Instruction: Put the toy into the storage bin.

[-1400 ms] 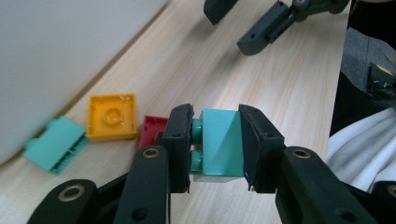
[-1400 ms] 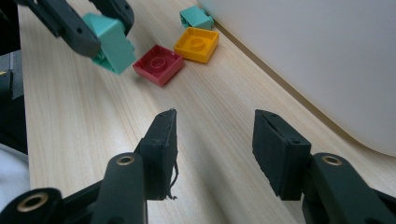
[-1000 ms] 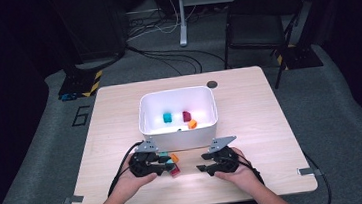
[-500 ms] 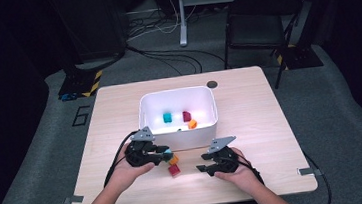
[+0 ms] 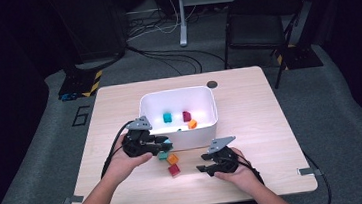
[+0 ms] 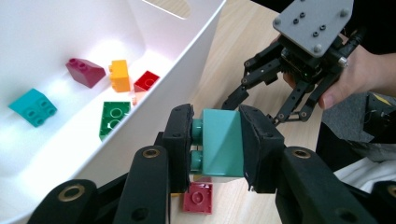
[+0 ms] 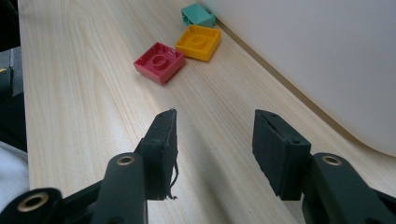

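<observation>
Left gripper (image 6: 217, 140): we see its jaws pinching a teal sloped brick (image 6: 219, 145) from both sides, the brick lifted off the desk just beside the outer wall of the white bin (image 6: 154, 107).
Below the held brick: we see a red flat brick (image 6: 198, 198) lying on the desk (image 6: 243, 56).
Right gripper (image 7: 215, 140): we see its jaws spread with nothing between them, low over bare wood, well apart from the bricks.
Loose bricks: in the right gripper view we find the red flat brick, an orange flat brick (image 7: 198, 42) just beside it, and another teal brick (image 7: 197, 15) against the bin wall.
Inside the bin: we count a teal brick (image 6: 32, 107), a maroon sloped brick (image 6: 85, 72), an orange brick (image 6: 120, 75), a red brick (image 6: 147, 80) and a green brick (image 6: 113, 119).
Hands: in the high view we see the left gripper at the bin's near wall and the right gripper resting nearer the desk's front edge.
</observation>
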### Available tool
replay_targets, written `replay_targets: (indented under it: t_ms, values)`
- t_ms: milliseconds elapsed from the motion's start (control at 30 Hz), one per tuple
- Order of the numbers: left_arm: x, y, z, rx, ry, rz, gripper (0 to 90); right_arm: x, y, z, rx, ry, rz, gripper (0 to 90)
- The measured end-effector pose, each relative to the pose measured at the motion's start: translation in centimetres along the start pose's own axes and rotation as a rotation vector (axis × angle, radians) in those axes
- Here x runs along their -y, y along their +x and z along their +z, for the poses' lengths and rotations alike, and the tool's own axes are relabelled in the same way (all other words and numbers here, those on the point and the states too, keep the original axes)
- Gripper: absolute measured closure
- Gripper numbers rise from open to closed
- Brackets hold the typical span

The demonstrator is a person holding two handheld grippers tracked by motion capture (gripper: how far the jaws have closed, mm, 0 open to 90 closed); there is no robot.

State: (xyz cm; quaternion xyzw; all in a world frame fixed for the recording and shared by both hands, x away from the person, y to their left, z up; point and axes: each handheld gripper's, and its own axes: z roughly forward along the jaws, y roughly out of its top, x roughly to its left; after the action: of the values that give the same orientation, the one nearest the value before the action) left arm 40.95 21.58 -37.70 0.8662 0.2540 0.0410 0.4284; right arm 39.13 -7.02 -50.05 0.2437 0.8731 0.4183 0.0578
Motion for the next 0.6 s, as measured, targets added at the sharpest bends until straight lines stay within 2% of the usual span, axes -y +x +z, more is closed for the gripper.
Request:
replay_targets:
  t_ms: [367,600]
  values:
    - [-2.8,1.0,-0.8,-0.012,-0.026,0.014,65.6,0.0,0.0,0.0,-0.002,0.003,0.001,49.7]
    - [-4.2,2.3,-0.1,-0.006,-0.039,0.004,65.7,0.0,0.0,0.0,-0.004,0.002,-0.001,49.7]
